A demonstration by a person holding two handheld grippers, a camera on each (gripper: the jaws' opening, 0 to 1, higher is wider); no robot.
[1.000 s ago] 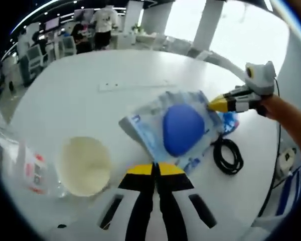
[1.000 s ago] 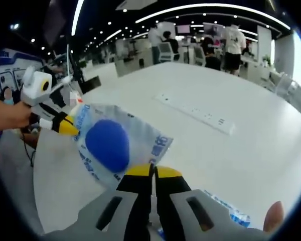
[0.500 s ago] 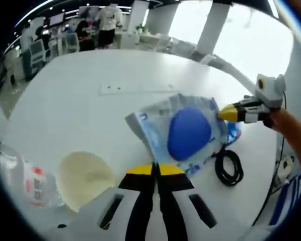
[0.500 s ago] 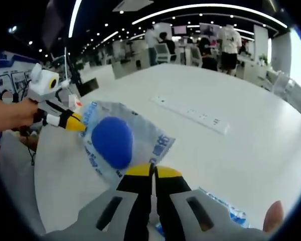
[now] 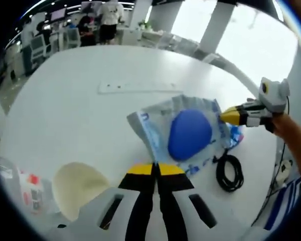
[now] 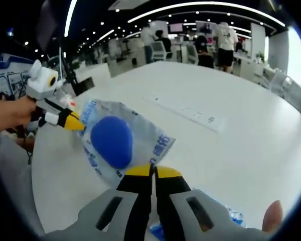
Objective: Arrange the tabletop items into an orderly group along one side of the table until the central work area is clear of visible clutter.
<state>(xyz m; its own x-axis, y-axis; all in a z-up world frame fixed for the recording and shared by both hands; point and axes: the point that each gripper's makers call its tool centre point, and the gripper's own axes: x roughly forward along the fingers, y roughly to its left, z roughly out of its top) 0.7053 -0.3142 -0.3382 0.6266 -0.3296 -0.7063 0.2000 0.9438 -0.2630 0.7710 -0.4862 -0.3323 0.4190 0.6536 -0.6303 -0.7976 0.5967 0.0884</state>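
Bag [image 5: 185, 133] lifted slightly, pinched at opposite edges by left gripper [image 5: 154, 169], right gripper [image 6: 153, 172], jaws closed

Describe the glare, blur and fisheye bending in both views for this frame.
Left gripper view: bright window light washes out the upper right, the white table bulges round, and the cream bowl and clear labelled bottle at lower left look soft. Right gripper view: ceiling light strips curve into arcs, the white power strip bows slightly, while the clear printed bag with a blue object inside stays fairly sharp.
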